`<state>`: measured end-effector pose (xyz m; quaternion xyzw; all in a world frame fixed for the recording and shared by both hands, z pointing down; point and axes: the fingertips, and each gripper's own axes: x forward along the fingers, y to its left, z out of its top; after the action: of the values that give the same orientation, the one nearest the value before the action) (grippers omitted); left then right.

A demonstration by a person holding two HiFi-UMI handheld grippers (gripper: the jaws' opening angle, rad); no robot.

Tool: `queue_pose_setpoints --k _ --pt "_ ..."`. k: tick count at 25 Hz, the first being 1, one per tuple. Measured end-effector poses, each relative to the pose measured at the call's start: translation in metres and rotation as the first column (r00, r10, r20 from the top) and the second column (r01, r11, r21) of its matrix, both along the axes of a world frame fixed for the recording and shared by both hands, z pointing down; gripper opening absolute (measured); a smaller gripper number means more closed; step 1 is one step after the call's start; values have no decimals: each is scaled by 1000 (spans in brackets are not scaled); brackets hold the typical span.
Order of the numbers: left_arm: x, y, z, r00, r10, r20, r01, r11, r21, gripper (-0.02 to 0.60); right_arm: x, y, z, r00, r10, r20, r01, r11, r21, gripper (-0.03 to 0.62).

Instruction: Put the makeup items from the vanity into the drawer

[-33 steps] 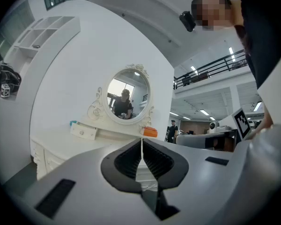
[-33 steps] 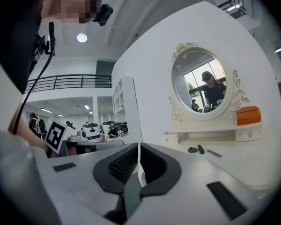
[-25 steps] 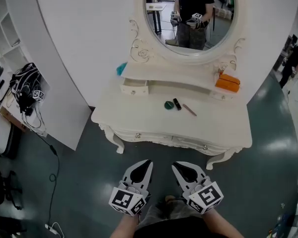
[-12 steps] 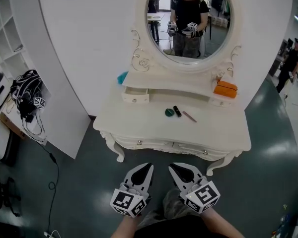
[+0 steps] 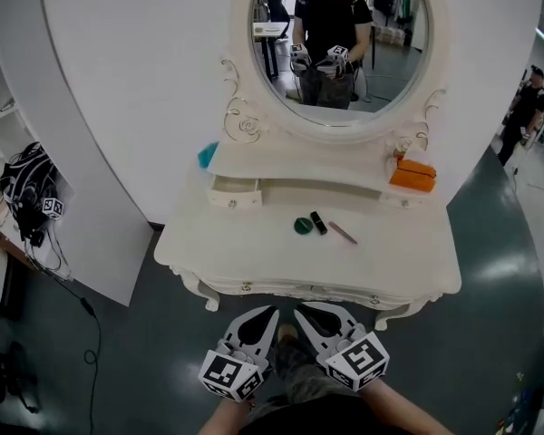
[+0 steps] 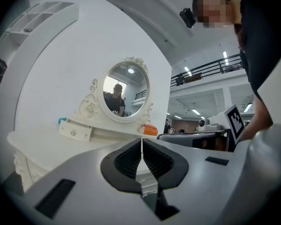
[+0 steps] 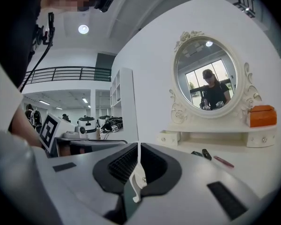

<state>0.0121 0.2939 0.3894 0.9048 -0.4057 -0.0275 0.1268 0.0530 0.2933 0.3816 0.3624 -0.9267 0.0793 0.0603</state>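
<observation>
White-painted vanity [image 5: 254,243] is seen larger and lower in the head view than a second earlier, and its front edge is now found just ahead of both grippers, where a wide band of floor was seen before. An approach is thus judged to be under way; no item has been touched yet, so the task is taken to be at its very start.

Three makeup items are laid close together on the tabletop, towards the back and a little right of centre: a green round compact [image 5: 303,226], a short black tube [image 5: 318,222] just beside it, and a slim pink pencil [image 5: 343,233] to the right, lying at an angle. In the right gripper view they are seen in the same order, ahead and to the right.

The left gripper [image 5: 268,312] and the right gripper [image 5: 301,310] are held side by side below the front edge, well apart from the items. In each gripper view the jaws are pressed together with nothing between them.

A small drawer [image 5: 234,192] is set under the left end of the raised shelf and appears pulled slightly forward; it is left of the items. An orange box [image 5: 415,174] is rested on the right end of that shelf. A reach forward over the tabletop and a parting of the jaws are judged to be needed before anything can be picked up.
</observation>
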Motion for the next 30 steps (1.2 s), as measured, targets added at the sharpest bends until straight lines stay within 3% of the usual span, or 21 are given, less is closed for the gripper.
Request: queue_pose_setpoints --k 14,30 --pt "4 -136 22 999 37 -22 -39 997 -63 20 2 -139 33 998 29 -64 -36 993 -109 32" --pt "17 -216 57 992 111 54 -104 987 -121 20 36 -240 97 954 135 -268 -202 948 -244 34"
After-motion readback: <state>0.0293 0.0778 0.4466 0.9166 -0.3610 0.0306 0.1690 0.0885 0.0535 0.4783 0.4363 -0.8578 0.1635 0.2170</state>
